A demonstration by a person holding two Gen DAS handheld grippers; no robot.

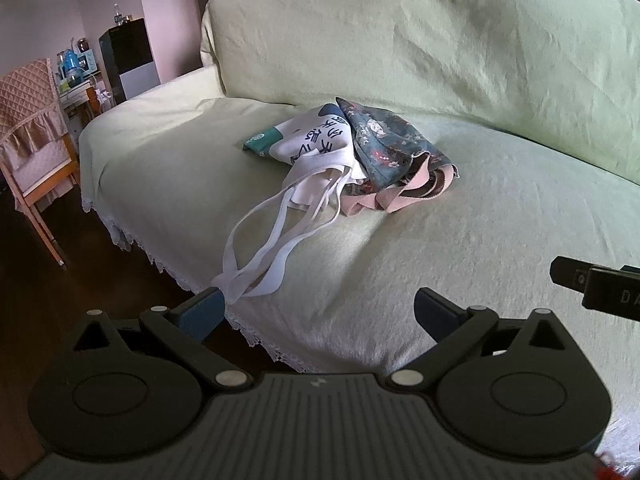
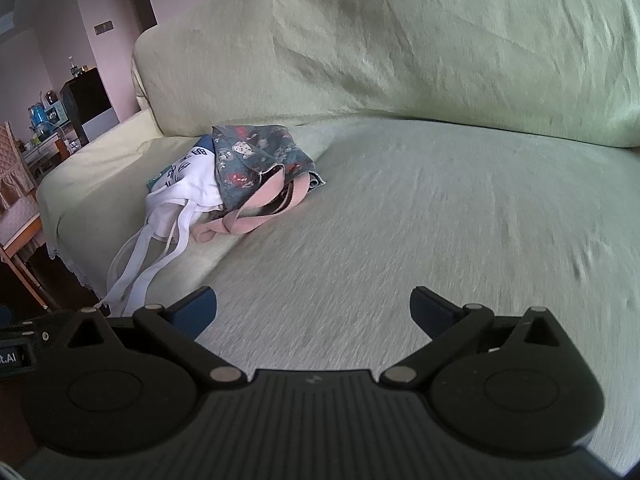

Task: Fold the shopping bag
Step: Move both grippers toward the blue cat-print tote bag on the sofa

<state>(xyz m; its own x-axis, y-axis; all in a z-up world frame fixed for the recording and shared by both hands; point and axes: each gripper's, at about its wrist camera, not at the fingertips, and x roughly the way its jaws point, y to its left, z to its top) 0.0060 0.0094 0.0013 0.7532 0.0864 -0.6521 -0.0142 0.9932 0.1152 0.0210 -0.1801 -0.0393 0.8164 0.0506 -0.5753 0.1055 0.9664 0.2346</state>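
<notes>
Two crumpled shopping bags lie together on the sofa seat. The white bag has dark printed characters and a green patch, and its long white handles trail toward the seat's front edge. Beside it lies a blue floral bag with pink handles. My left gripper is open, its left fingertip close by the white handles' end. My right gripper is open over bare seat, well short of the bags.
A pale green cover drapes the sofa, with a lace hem at the front edge. A wooden chair with pink padding stands left on dark floor. A dark cabinet and cluttered side table sit behind.
</notes>
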